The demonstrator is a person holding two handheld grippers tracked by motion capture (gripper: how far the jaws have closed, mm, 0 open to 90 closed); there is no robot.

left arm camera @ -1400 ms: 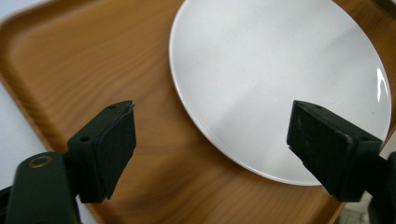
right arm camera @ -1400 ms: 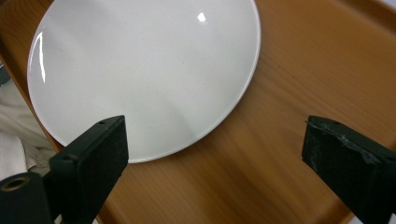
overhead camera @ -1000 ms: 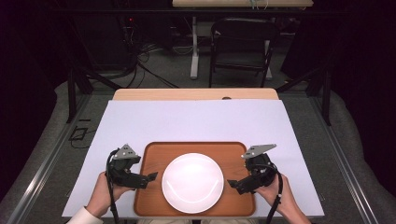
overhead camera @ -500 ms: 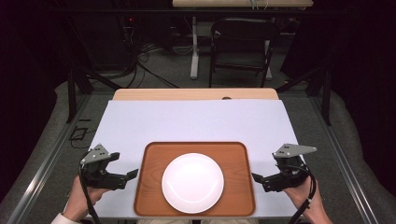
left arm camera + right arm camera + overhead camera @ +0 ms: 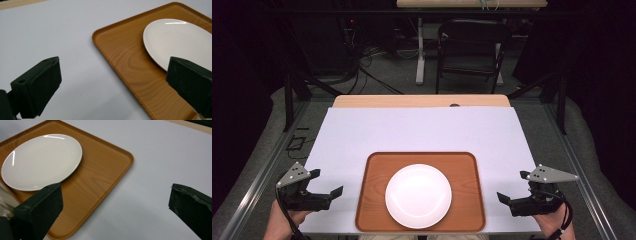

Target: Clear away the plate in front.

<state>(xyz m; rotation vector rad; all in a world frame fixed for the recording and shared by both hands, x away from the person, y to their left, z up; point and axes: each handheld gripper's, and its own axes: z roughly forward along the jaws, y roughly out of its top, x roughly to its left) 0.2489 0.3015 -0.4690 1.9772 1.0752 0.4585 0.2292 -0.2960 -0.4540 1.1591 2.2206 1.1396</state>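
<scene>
On the tabletop [image 5: 422, 130], both grippers, left [image 5: 328, 192] and right [image 5: 506, 199], flanked the tray [image 5: 372, 210] and plate [image 5: 418, 195], jaws wide and empty, probably poised to grasp.

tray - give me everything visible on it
The tray is a rounded-corner rectangle with a low raised rim, brown with a wood-grain look, possibly printed plastic. It lies flat near the front edge of the white table cover, long side across. A round white plate sits on it, roughly centred, otherwise empty. Neither claw touches it: the left claw and right claw are off to each side, jaws open.
</scene>
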